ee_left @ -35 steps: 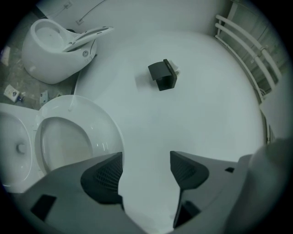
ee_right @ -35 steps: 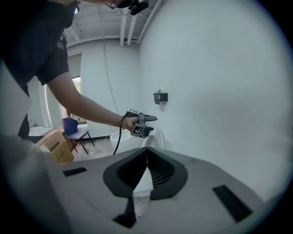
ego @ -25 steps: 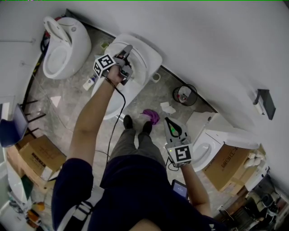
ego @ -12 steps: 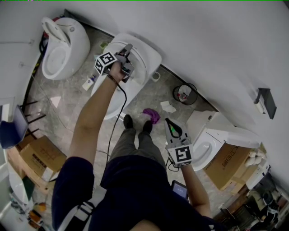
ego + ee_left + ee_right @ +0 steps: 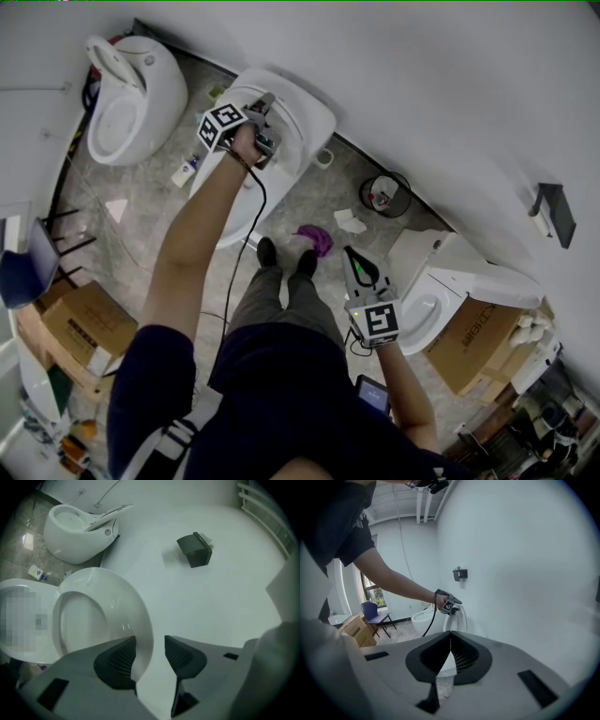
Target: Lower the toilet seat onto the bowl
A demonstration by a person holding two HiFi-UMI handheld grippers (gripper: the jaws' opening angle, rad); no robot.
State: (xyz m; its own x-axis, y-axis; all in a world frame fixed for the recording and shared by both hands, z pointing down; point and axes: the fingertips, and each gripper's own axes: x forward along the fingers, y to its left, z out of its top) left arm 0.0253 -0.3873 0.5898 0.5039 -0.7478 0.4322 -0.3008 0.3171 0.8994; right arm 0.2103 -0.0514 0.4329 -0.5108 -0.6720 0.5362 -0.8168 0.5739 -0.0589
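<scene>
White seat rim [image 5: 142, 617] between left tool's [image 5: 150, 640] closing pads [image 5: 181, 655]

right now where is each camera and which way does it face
Head view: on the person's head, looking steeply down at the raised toilet seat; arms, legs, left hand-held gripper, right hand-held gripper show.
Left gripper view: on the left hand-held gripper, facing the wall; its jaws, just closing, straddle the seat's rim without pressing.
Right gripper view: on the right hand-held gripper, jaws together, facing the left arm.
Shared: head and left gripper views show the seat.
</scene>
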